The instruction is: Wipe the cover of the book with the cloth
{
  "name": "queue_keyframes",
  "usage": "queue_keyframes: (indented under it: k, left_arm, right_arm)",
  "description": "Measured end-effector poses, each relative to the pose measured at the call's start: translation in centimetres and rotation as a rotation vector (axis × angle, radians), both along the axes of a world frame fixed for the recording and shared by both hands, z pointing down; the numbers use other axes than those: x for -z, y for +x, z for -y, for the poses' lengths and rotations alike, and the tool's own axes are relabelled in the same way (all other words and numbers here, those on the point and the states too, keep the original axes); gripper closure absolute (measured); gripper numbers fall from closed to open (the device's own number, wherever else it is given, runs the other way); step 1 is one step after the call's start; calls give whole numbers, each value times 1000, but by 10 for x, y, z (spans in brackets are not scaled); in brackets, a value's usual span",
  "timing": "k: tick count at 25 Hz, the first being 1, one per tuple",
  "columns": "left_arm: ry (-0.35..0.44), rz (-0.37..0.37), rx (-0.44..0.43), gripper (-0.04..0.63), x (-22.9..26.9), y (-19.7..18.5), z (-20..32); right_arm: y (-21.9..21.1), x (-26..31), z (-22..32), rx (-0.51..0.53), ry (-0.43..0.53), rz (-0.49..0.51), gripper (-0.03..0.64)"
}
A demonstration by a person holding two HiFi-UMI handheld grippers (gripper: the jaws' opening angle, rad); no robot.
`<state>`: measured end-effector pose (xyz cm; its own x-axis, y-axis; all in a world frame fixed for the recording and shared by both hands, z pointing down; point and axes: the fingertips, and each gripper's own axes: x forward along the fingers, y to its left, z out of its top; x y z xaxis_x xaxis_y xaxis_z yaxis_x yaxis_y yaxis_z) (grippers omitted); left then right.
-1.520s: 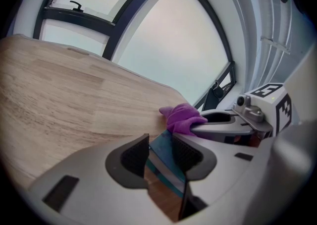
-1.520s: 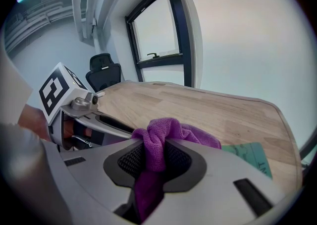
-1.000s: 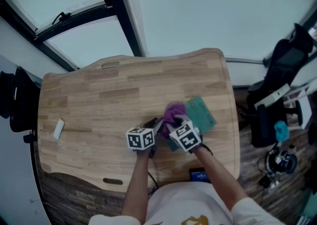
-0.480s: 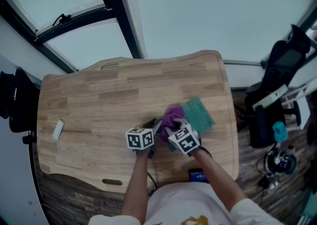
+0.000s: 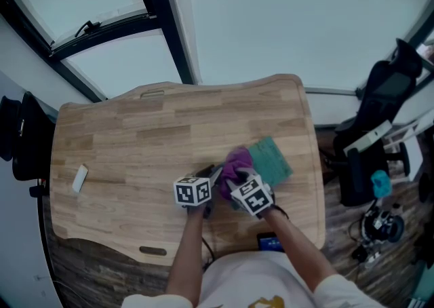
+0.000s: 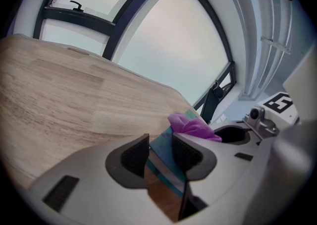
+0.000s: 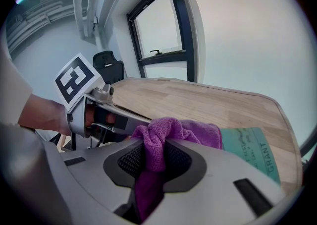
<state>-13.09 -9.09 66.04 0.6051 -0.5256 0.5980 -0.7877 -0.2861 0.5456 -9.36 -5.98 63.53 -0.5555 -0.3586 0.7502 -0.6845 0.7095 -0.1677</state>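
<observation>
Nearby, cloth (image 5: 237,162) on book (image 5: 272,158), white object (image 5: 80,178) apart

The book (image 5: 272,157) lies on the right half of the table (image 5: 135,137), with the cloth (image 5: 237,162) on its left end.

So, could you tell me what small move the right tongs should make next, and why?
Probably slide the right tongs forward, dragging the purple microfibre cloth along the teal rectangular book. The cloth sits at the cover's near end, the far part lies bare, and the left tongs grip the book's edge.
</observation>
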Motion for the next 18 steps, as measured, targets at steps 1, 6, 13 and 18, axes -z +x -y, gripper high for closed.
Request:
queue_keyframes:
  k: [1,6,13,18]
  left_arm:
    - [0,1,0,448,0,0,0]
    - [-2,2,1,448,-1,-1,0]
    - [12,6,-6,448,6,0,3]
    - [10,6,-8,448,5,0,2]
  right_arm:
    - [-1,1,-1,2,3,7,540]
    - [-3,2,-7,4,4,12,540]
    - [0,-1,-14,7,7,-2,540]
    - [1,-2,-23,7,2,-3,540]
